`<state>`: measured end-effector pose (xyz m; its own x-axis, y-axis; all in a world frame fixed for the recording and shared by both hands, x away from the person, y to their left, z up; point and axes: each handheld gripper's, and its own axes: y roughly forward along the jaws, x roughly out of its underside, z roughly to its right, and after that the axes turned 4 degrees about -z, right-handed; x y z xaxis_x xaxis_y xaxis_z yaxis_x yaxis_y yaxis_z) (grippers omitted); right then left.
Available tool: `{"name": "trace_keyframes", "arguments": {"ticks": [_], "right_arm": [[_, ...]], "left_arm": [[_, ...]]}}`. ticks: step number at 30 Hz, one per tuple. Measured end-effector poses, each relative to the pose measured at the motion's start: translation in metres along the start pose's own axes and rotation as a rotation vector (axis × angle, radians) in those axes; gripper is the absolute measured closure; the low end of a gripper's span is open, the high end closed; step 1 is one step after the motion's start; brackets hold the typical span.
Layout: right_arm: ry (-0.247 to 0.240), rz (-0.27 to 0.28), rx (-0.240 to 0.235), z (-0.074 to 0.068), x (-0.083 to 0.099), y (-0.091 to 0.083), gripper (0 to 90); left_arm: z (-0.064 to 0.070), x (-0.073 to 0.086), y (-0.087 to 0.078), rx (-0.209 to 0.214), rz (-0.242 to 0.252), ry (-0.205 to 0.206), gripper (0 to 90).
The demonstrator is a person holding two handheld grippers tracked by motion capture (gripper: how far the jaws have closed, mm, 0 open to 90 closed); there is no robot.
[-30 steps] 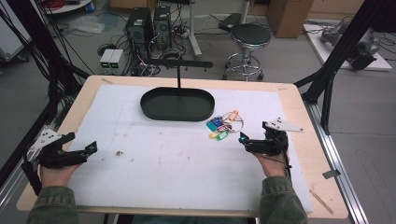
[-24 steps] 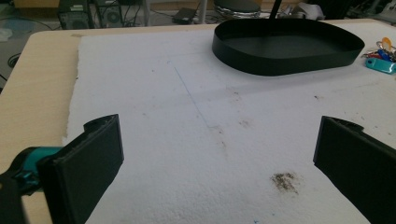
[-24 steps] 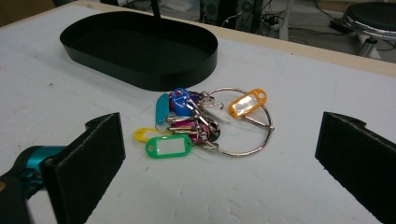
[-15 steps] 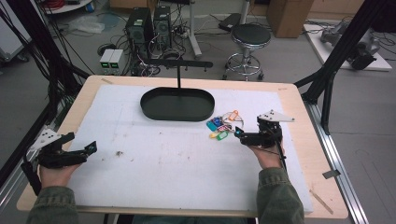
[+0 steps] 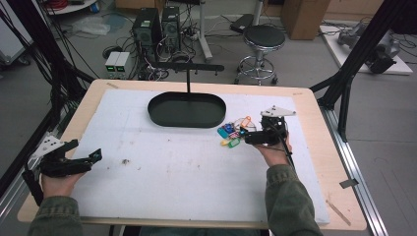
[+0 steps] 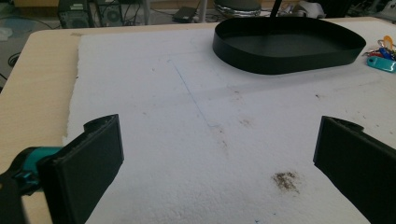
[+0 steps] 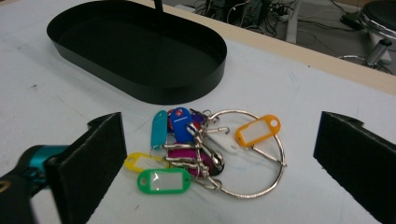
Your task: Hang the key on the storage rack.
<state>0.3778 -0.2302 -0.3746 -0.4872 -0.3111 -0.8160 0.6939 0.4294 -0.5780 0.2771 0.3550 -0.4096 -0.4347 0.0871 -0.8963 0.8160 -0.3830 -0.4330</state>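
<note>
Right gripper (image 7: 219,163) jaws spread wide, empty, framing key-tag bunch (image 7: 205,149) beside black tray (image 7: 140,88) | bunch likely light, floppy, jangly | grip the clustered middle

The surface (image 5: 314,103) is a pale wooden top with rounded corners, and a white foam sheet (image 5: 187,172) covers most of it, leaving wood bare along the edges. The sheet is scuffed, with small brown stains (image 6: 286,180) and a faint blue line (image 6: 191,98). A black oval tray (image 5: 187,109) with a low wall sits on the sheet toward the far side, about centred. Just beside the tray's right end lies a bunch of coloured key tags (image 7: 205,149) on a large metal ring (image 7: 261,154), flat on the sheet.
</note>
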Motion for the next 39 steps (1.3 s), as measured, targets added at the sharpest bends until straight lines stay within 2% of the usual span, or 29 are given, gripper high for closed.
{"name": "trace_keyframes", "arguments": {"ticks": [5,13,15,18,24,37,39], "right_arm": [[-0.025,-0.033,0.003,-0.001,-0.009,0.009,2.6],[-0.036,-0.096,-0.001,0.002,-0.018,0.029,2.6],[-0.044,-0.095,0.001,0.003,-0.019,0.031,2.6],[-0.055,-0.131,0.012,0.005,-0.023,0.038,2.7],[-0.056,-0.152,0.006,0.010,-0.029,0.045,2.7],[-0.046,-0.225,-0.012,0.020,-0.023,0.065,2.9],[-0.057,-0.240,-0.017,0.021,-0.021,0.067,2.9]], "left_arm": [[0.000,0.000,0.000,0.002,0.001,-0.001,2.0],[-0.001,0.000,0.000,0.002,0.000,-0.002,2.1],[-0.001,0.000,0.000,0.004,-0.001,-0.002,2.0],[-0.001,0.000,0.000,0.004,-0.003,0.000,2.0],[-0.002,0.000,0.001,0.006,-0.005,-0.001,2.0],[-0.001,0.001,0.001,0.007,-0.007,0.002,2.0],[-0.001,0.001,0.001,0.007,-0.008,0.000,2.1]]}}
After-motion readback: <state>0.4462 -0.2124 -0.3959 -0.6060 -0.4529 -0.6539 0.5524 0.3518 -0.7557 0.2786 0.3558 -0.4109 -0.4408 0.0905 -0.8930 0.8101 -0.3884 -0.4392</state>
